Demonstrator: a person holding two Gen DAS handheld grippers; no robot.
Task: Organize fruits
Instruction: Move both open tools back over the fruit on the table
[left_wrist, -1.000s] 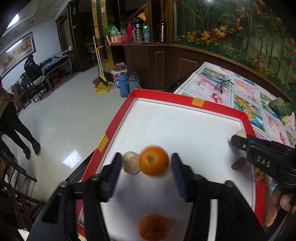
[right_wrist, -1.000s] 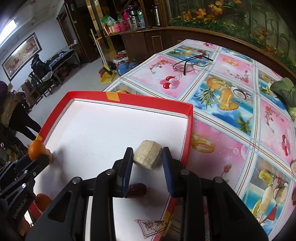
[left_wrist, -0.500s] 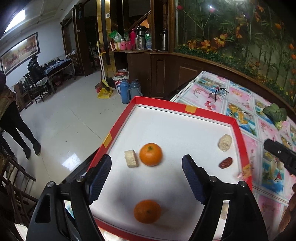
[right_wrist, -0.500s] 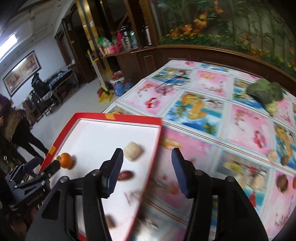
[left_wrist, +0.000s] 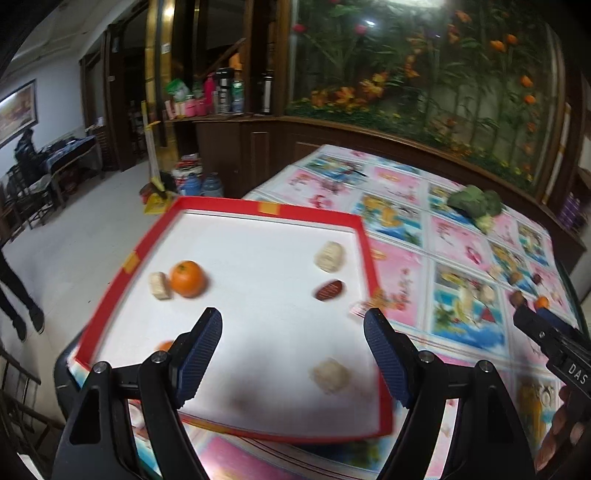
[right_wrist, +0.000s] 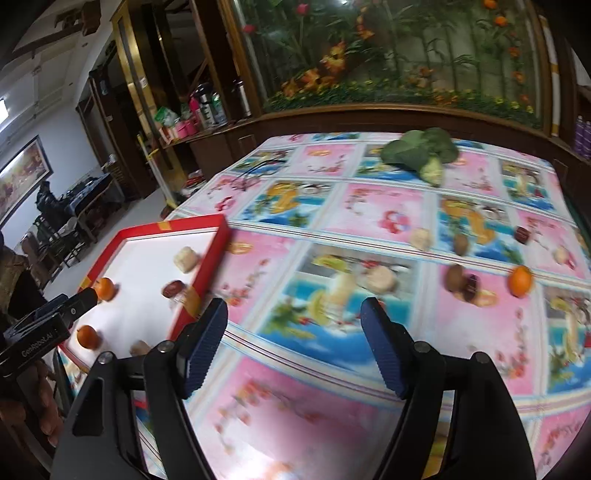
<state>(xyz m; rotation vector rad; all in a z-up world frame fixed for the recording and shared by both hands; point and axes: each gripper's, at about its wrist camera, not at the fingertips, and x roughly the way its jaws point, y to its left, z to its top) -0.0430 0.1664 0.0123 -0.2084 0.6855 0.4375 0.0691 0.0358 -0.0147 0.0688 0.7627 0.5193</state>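
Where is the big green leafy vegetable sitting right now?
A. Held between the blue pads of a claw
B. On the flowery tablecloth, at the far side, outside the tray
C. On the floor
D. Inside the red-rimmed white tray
B: the green leafy vegetable lies on the colourful printed tablecloth, well beyond the red-rimmed white tray, and no claw touches it.

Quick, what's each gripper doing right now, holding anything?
Left gripper: open, empty, over the tray.
Right gripper: jaws opening, empty, above the tablecloth.
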